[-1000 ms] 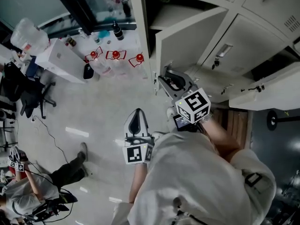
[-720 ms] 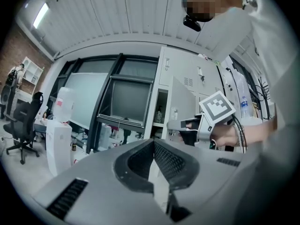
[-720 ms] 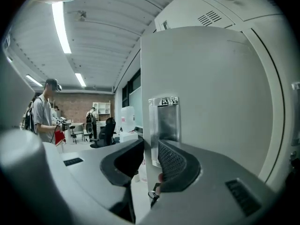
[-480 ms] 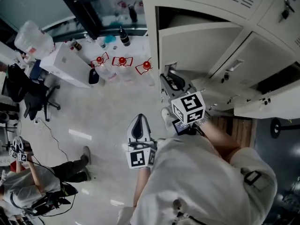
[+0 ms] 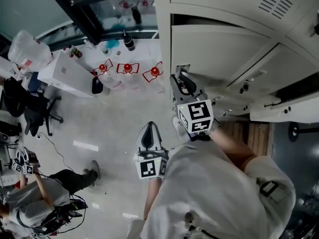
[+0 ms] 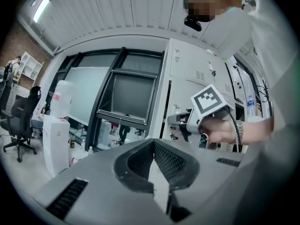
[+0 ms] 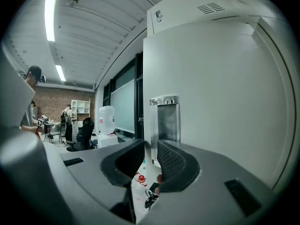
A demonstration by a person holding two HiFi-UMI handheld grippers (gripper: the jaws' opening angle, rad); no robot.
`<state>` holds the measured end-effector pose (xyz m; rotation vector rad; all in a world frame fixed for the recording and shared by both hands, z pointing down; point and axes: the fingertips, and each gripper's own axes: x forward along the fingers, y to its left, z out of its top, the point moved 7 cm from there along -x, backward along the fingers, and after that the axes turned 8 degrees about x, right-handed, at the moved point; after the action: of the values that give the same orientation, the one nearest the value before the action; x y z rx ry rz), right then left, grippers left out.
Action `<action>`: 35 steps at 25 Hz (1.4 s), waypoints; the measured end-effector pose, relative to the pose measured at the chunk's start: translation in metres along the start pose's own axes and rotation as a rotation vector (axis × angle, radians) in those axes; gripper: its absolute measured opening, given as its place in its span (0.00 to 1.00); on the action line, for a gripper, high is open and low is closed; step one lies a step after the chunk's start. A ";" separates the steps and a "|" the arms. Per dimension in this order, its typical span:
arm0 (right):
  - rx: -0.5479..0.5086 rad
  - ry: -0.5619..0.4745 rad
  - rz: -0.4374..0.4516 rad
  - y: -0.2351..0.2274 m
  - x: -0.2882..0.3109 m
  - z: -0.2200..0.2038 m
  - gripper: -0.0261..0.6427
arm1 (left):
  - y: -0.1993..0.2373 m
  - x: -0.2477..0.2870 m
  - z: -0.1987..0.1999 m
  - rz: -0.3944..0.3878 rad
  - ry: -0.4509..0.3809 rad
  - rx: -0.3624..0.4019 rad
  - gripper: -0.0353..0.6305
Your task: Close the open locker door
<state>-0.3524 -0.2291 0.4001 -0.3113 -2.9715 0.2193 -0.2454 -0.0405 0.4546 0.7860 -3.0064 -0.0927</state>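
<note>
Grey sheet-metal locker door point(image 5: 219, 49) hangs ajar, with a dark gap along its top. Right gripper point(image 5: 181, 81) clamps the door's free edge beside the recessed handle point(image 7: 164, 121); its jaws have just eased tighter. Left gripper point(image 5: 148, 126) closed, empty, well clear. Risks: inner jaw pinched against the locker frame point(image 5: 162, 44) as the door seats, or the thin edge slips free and the door swings back.

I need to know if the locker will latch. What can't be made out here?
Locker interior: head view, the locker door covers all but a dark slit on top.
Below the handle: right gripper view, the right gripper, jaws just closed further on the door's edge, blocks most of it.
Locker label: right gripper view, too small to read.
</note>
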 end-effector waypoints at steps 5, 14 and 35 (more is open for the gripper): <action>-0.002 -0.009 -0.075 -0.003 0.015 0.001 0.18 | 0.012 0.012 -0.003 -0.016 0.002 -0.011 0.06; -0.004 -0.036 -0.157 -0.009 0.032 0.003 0.18 | 0.029 0.036 -0.009 -0.052 0.009 -0.016 0.06; -0.029 -0.017 -0.213 -0.016 0.046 0.007 0.18 | 0.048 0.045 -0.010 -0.059 0.014 -0.012 0.06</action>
<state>-0.4009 -0.2353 0.4018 0.0044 -2.9966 0.1551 -0.3075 -0.0213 0.4681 0.8702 -2.9678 -0.1058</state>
